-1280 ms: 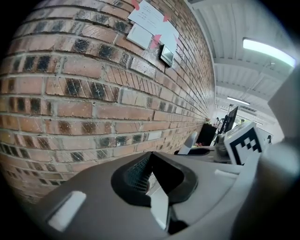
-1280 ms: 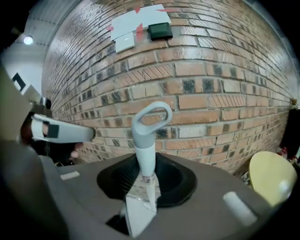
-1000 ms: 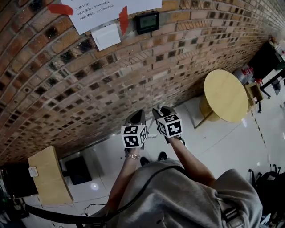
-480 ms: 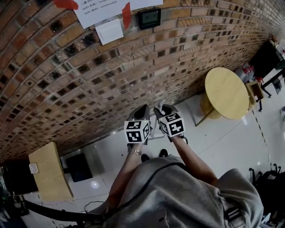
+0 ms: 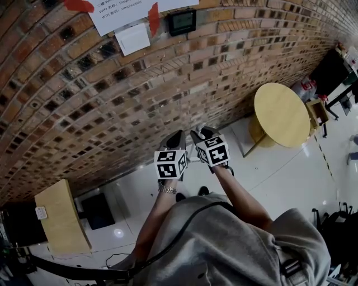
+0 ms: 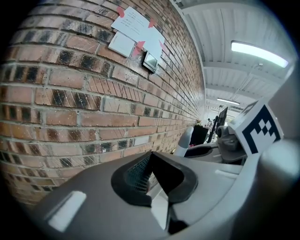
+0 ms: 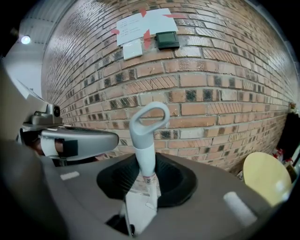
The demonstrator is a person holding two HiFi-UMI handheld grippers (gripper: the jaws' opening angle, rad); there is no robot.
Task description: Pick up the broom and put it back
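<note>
The broom shows only as its pale grey handle [image 7: 144, 145] with a loop at the top, standing upright in front of the brick wall [image 7: 211, 84]. My right gripper [image 7: 146, 177] is shut on this handle just above a paper label. The broom's head is hidden. In the head view the right gripper [image 5: 199, 134] and the left gripper [image 5: 177, 139] are held side by side close to the wall, above the floor. The left gripper [image 6: 151, 180] looks shut with nothing in it, and the handle's top [image 6: 184, 140] rises just to its right.
A round yellow table [image 5: 281, 116] stands at the right by the wall. A wooden box [image 5: 60, 219] and a dark box [image 5: 98, 211] sit on the white floor at the left. Papers [image 5: 131, 12] and a small black device [image 5: 183, 22] hang on the wall.
</note>
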